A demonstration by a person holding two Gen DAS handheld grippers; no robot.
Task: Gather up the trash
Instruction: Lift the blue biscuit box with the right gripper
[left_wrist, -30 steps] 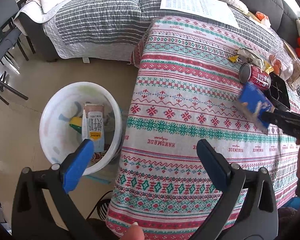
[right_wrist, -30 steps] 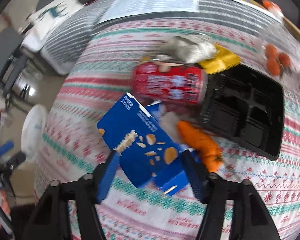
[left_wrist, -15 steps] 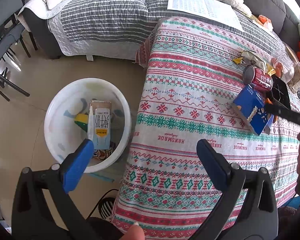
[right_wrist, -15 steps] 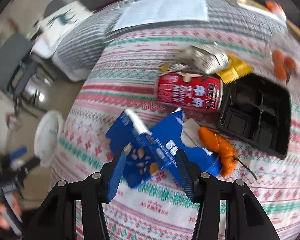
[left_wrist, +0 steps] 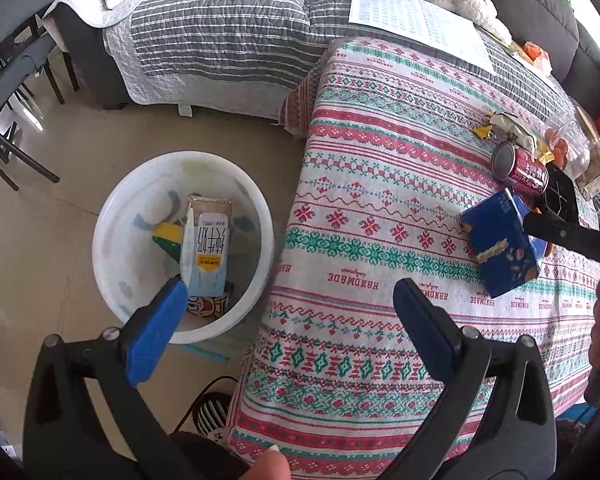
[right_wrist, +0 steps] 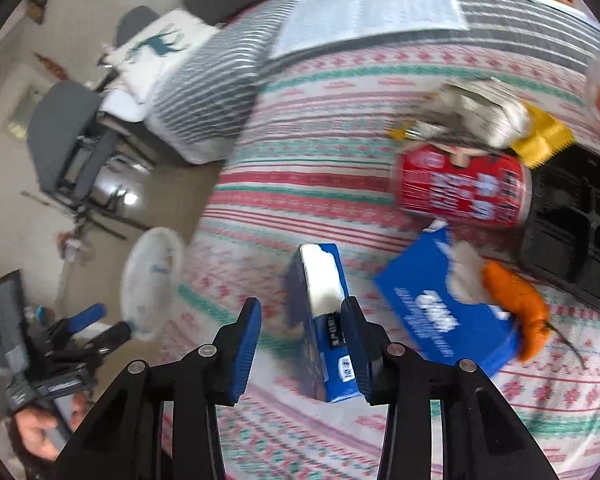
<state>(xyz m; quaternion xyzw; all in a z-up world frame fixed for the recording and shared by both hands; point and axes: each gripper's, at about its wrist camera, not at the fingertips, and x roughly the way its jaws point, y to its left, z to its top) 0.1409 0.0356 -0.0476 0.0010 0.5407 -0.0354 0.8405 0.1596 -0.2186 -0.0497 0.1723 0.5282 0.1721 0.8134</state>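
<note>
A blue snack box [right_wrist: 324,320] stands between my right gripper's [right_wrist: 300,344] jaws, against the right pad; there is a gap to the left pad. It also shows in the left wrist view [left_wrist: 500,244] on the patterned tablecloth [left_wrist: 380,184]. A second blue box [right_wrist: 440,312], an orange peel [right_wrist: 516,308], a red can [right_wrist: 460,192] and crumpled wrappers [right_wrist: 484,108] lie behind. My left gripper [left_wrist: 288,316] is open and empty above the table's near edge, beside a white bin [left_wrist: 112,216] holding a milk carton [left_wrist: 208,248].
A black plastic tray [right_wrist: 580,224] lies right of the can. A sofa with a grey striped quilt [left_wrist: 228,32] and a paper sheet [left_wrist: 412,20] stands behind the table. Dark chairs [left_wrist: 8,92] stand at the far left on the floor.
The right gripper has swung left with the blue box, which now stands edge-on between the jaws. The left gripper drifted slightly, bringing the bin closer to centre.
</note>
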